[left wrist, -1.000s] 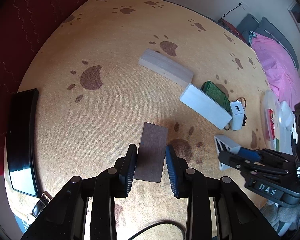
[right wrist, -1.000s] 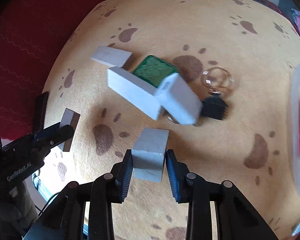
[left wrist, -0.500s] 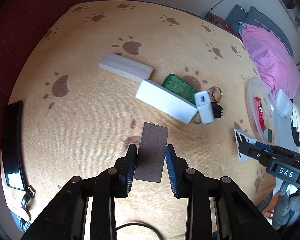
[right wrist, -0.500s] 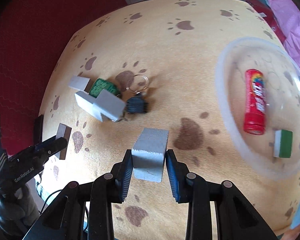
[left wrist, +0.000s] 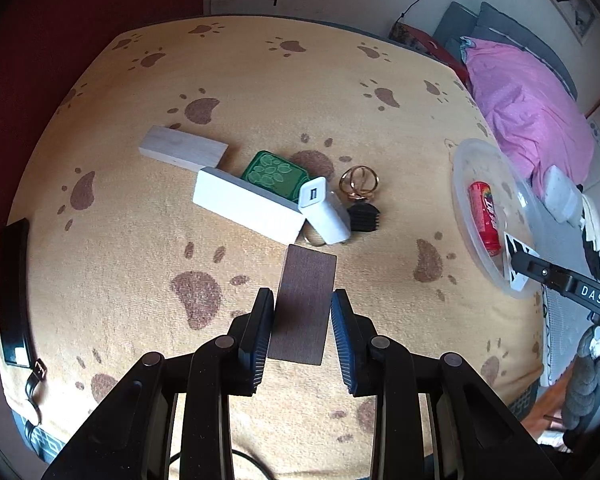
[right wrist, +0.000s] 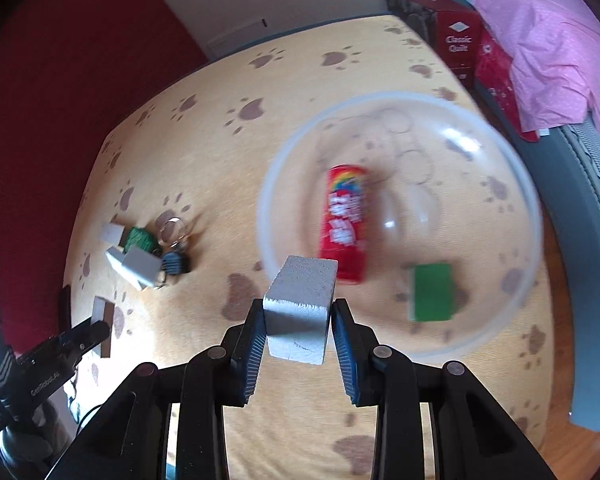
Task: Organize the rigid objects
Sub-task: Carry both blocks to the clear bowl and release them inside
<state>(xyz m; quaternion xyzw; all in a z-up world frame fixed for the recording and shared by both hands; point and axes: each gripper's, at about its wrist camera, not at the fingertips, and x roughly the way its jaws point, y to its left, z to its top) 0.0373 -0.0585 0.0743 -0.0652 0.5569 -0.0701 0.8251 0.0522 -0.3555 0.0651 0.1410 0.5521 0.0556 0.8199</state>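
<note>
My left gripper (left wrist: 302,312) is shut on a dark brown wooden block (left wrist: 305,300), held above the paw-print blanket (left wrist: 260,92). My right gripper (right wrist: 299,320) is shut on a grey stone block (right wrist: 300,312), held just in front of the near rim of a clear plastic bowl (right wrist: 512,312). The bowl holds a red candy tube (right wrist: 342,224) and a green-and-white block (right wrist: 432,292). On the blanket lie a pale wooden block (left wrist: 182,148), a long white block (left wrist: 248,208), a green patterned box (left wrist: 274,172), a white charger (left wrist: 324,212), gold rings (left wrist: 358,182) and a black comb piece (left wrist: 364,216).
A black flat device (left wrist: 14,292) lies at the blanket's left edge. A pink quilt (left wrist: 528,108) is heaped at the far right on a grey sofa. A red "Classic Quilt" box (right wrist: 458,44) stands beyond the bowl. The red wall runs along the left.
Both grippers have swung right while still holding their blocks. The right gripper has come up to the bowl, which now fills its view. The pile has shifted left in both views.
</note>
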